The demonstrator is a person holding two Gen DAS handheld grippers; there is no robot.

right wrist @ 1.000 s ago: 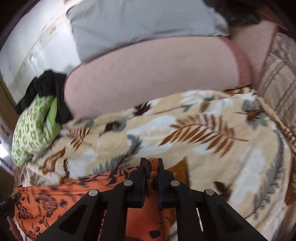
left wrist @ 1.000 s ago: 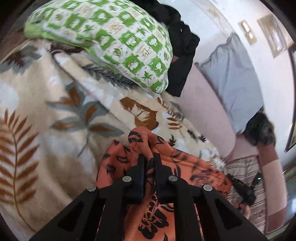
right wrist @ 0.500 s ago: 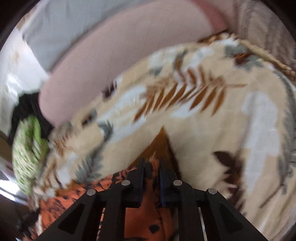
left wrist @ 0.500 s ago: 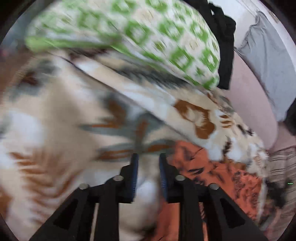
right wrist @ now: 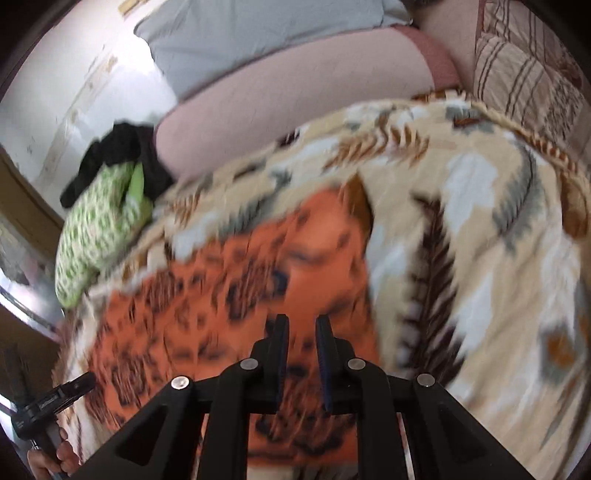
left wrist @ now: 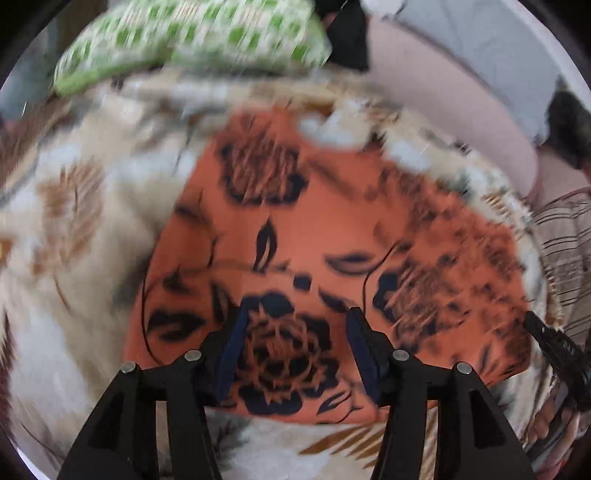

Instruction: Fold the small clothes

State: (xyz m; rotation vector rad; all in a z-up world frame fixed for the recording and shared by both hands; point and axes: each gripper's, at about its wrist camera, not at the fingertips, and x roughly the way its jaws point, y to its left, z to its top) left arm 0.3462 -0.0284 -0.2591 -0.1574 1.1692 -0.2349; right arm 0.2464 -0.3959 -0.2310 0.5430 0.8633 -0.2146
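- Lying at 10 o'clock in the left wrist view, a green-and-white pillow [left wrist: 184, 33] shows no readable writing.
- Orange floral garment [left wrist: 295, 236] spreads flat at centre on the leaf-print blanket [left wrist: 66, 229].
- Left gripper [left wrist: 295, 332], at 6 o'clock, is opening; nothing is pinched between its blue pads.
- Right gripper [right wrist: 299, 332] stands slightly parted above the garment, gripping nothing.

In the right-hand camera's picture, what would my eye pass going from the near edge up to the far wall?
Right gripper → orange flowered garment → leaf-patterned blanket → pink cushion → grey pillow.
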